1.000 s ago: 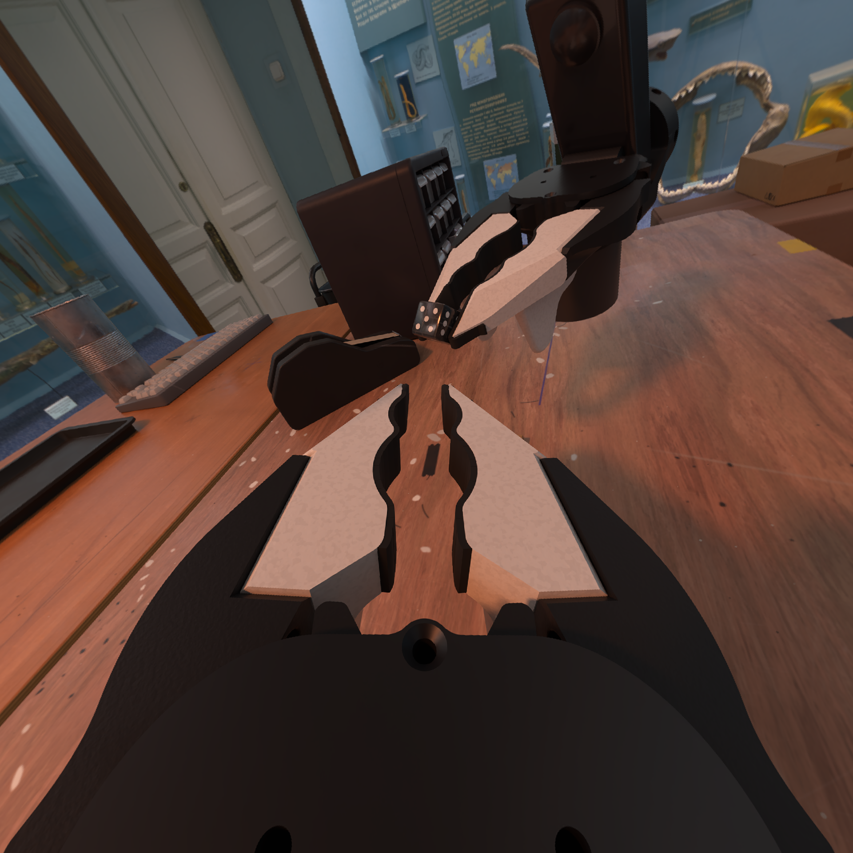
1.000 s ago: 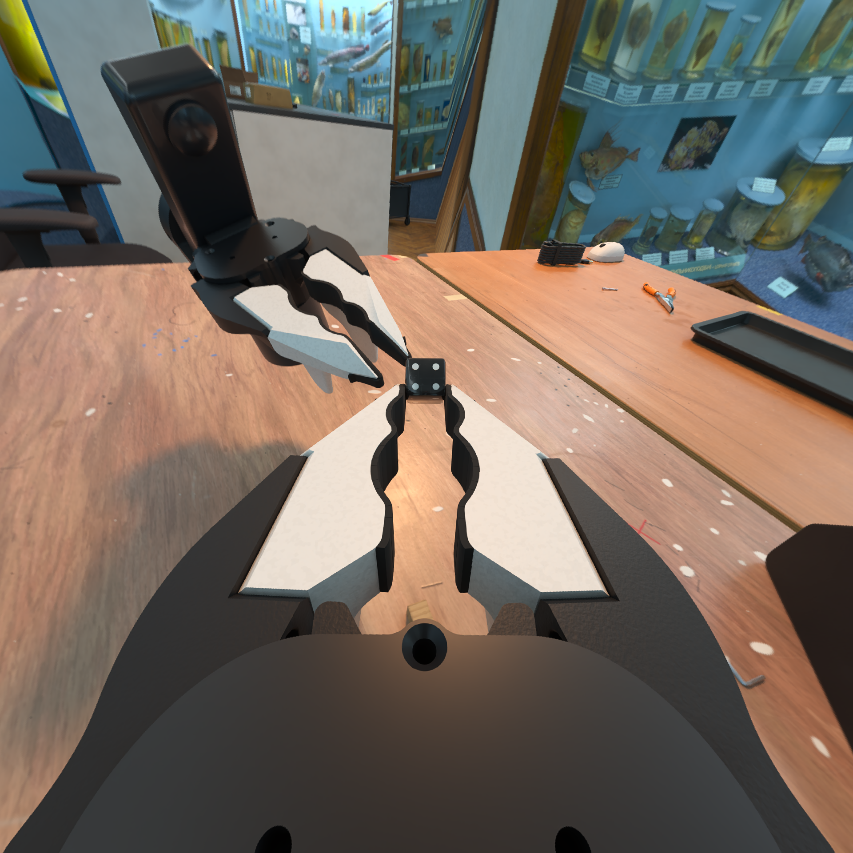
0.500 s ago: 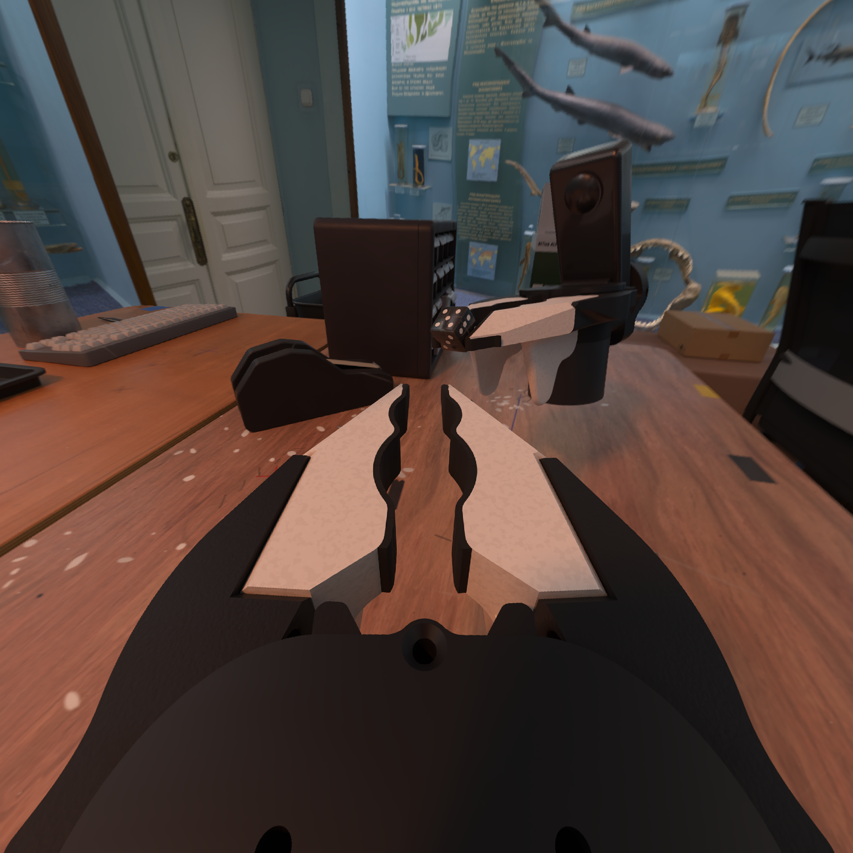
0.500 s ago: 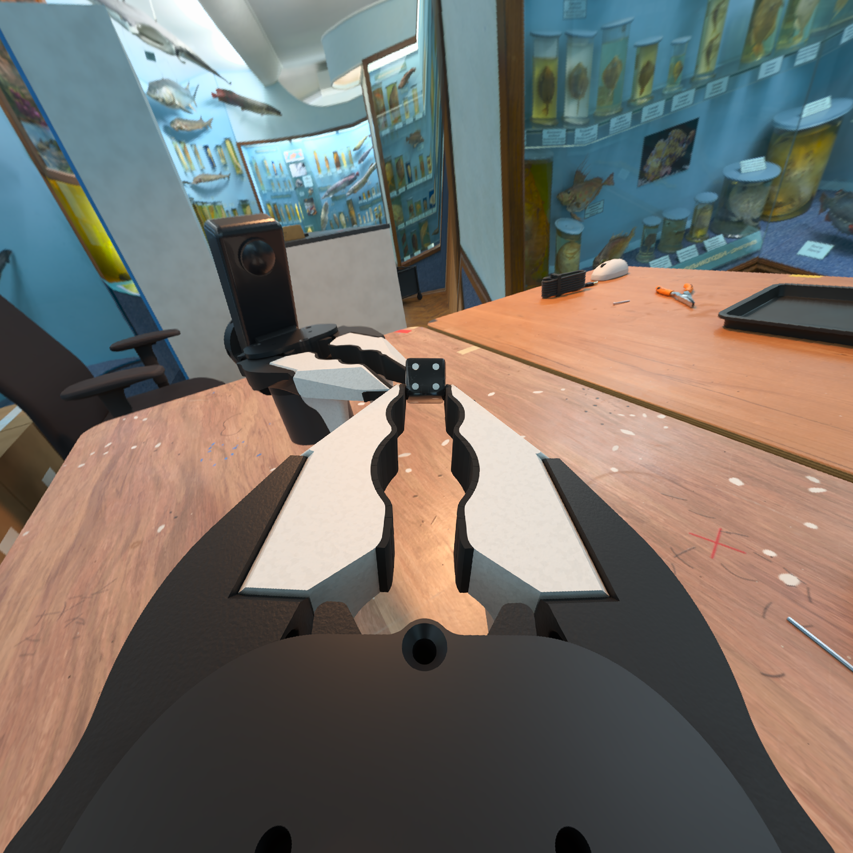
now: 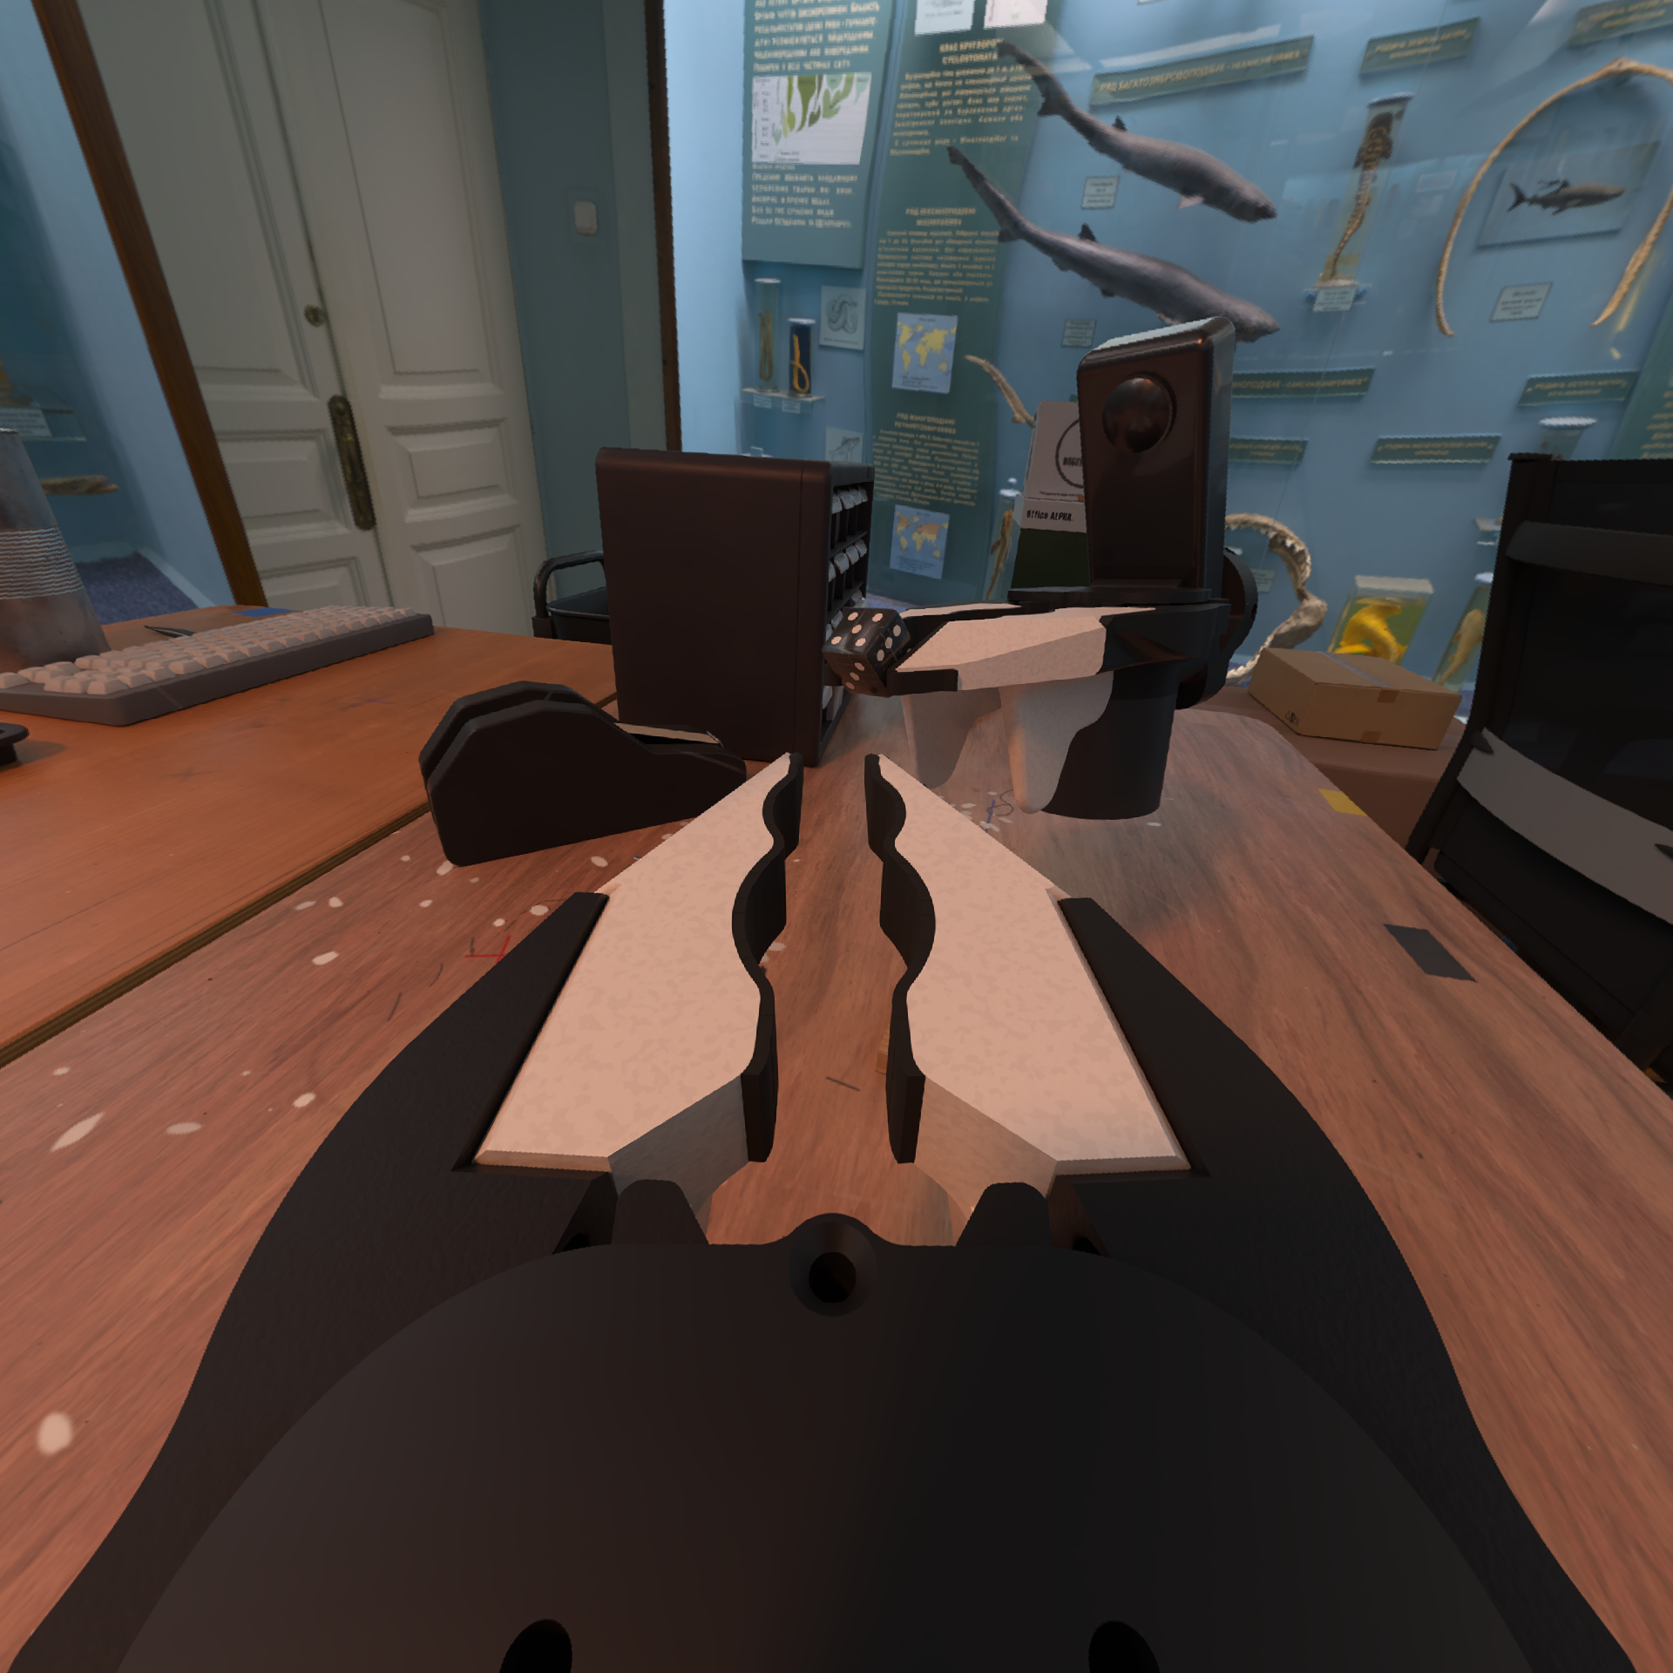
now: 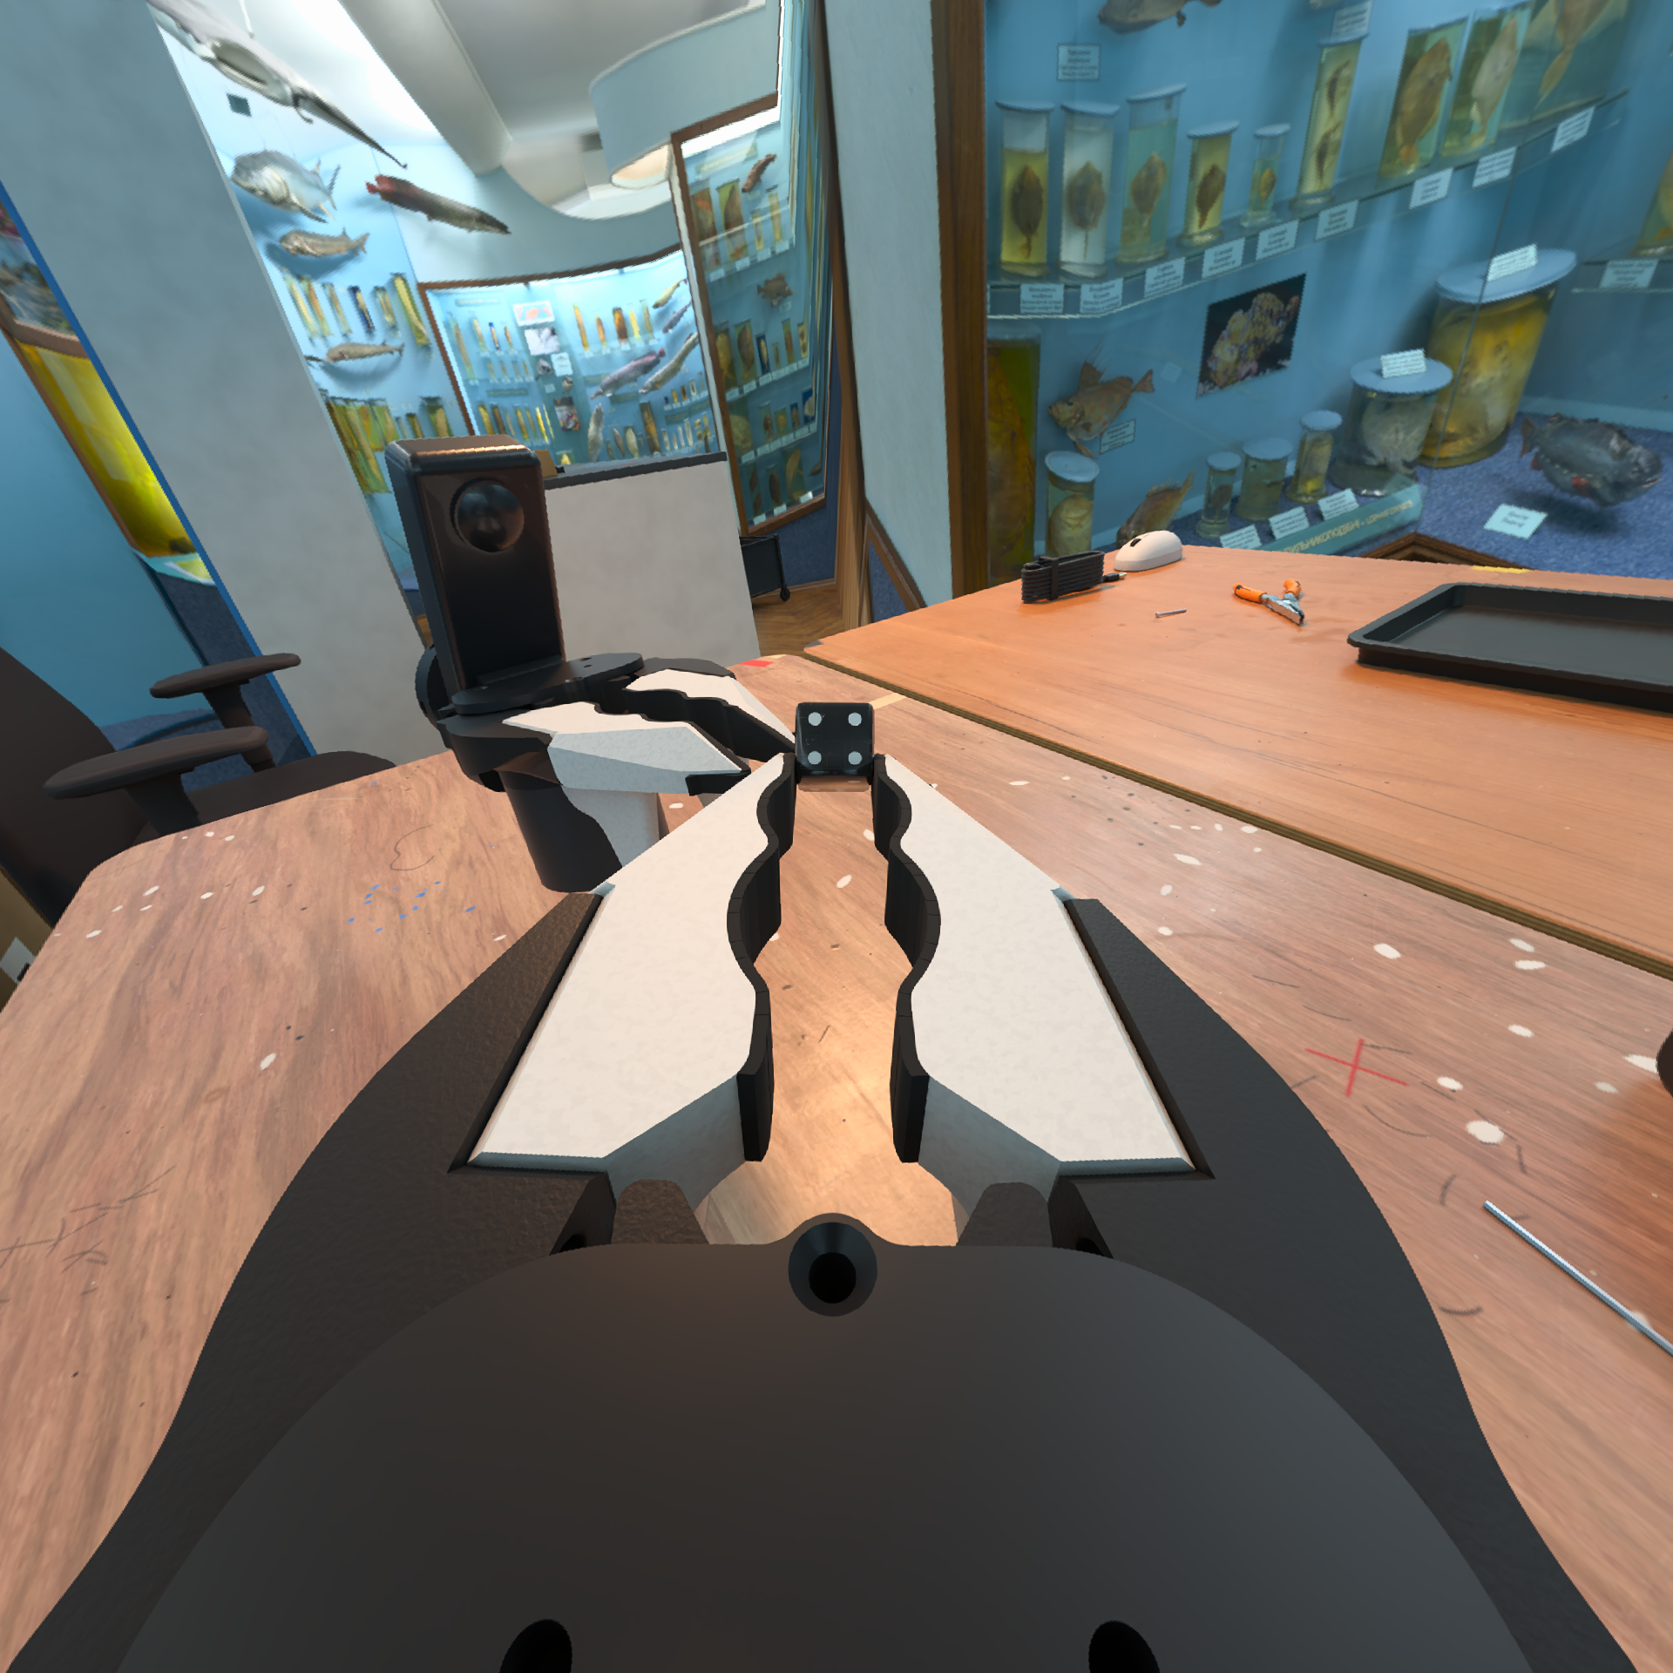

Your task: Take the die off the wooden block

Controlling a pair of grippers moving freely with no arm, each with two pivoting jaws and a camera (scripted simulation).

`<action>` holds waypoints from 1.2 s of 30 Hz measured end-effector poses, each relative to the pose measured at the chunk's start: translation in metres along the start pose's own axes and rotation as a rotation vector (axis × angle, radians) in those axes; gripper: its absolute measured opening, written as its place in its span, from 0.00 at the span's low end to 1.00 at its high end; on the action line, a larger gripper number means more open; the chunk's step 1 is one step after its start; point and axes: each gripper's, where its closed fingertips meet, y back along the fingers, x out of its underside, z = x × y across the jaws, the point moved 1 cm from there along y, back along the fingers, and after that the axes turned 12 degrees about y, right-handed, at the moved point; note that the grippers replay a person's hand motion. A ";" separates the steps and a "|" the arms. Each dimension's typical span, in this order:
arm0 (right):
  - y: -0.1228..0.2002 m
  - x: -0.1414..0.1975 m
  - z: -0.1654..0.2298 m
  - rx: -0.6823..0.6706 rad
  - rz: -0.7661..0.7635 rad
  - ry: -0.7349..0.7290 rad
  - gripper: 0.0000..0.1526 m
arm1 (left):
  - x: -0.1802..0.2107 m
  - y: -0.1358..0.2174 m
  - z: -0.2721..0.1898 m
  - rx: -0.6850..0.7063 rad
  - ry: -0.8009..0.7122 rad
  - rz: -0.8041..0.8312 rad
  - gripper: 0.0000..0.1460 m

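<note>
Left gripper (image 5: 833, 769): jaws slightly parted, holding nothing, low centre of its view.
Right gripper (image 6: 833, 769): closed on the die (image 6: 834, 738), centre frame, above the table (image 6: 272, 996).
Room: bare wood below; tape dispenser (image 5: 561, 779) left, black cabinet (image 5: 715, 597) behind.
Change: both views now tilt up further toward the blue display walls; grip unchanged.

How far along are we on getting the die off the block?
Done: the die is gripped between the right gripper fingertips and, in the left wrist view, hangs well above the table, so it is off the wooden block, which I cannot clearly find in either view. In hand: the right gripper holds it aloft. The left gripper is empty, fingers slightly apart. Left: only setting the die down, if wanted.
</note>
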 end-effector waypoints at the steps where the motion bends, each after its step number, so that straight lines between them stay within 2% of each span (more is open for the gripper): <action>1: 0.000 0.000 0.000 -0.001 -0.002 -0.003 0.11 | 0.000 0.000 0.000 0.002 0.004 -0.002 0.09; 36: -0.032 -0.022 0.005 0.074 -0.144 -0.101 0.11 | -0.034 0.021 0.007 -0.072 0.010 -0.181 0.09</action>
